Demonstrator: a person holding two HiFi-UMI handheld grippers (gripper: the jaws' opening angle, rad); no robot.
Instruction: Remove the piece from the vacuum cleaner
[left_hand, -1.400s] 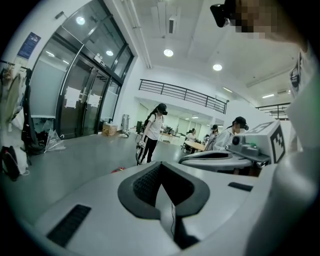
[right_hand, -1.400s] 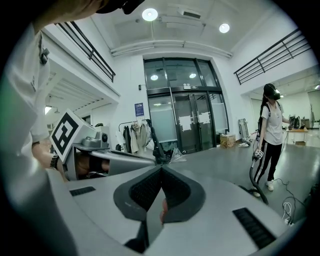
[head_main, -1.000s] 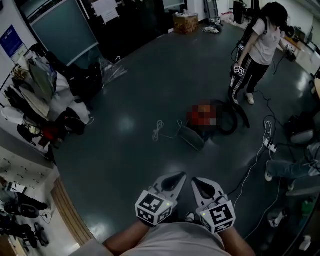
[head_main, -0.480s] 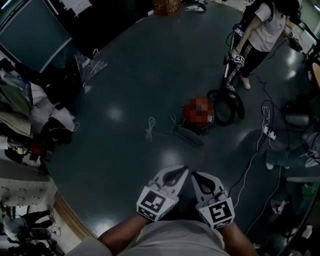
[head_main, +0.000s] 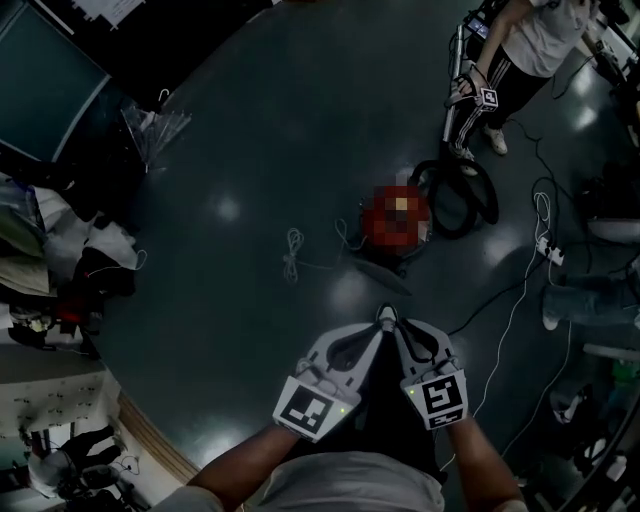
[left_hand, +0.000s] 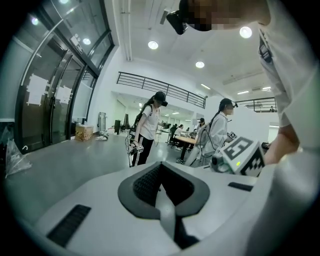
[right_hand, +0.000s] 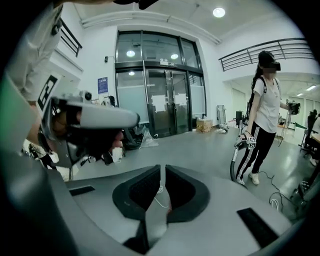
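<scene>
Head view: red vacuum cleaner (head_main: 395, 222) (black hose (head_main: 458, 234) looped) on floor (head_main: 250, 150).

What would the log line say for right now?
left gripper: shut, empty | right gripper: shut, empty | vacuum cleaner: on floor, untouched

The person holds the left gripper (head_main: 372, 330) and right gripper (head_main: 400, 328) low before the body, the left forearm (head_main: 235, 475) and right forearm (head_main: 482, 468) angled inward, the gripper tips almost meeting, each gripper's jaws closed together on nothing.
</scene>
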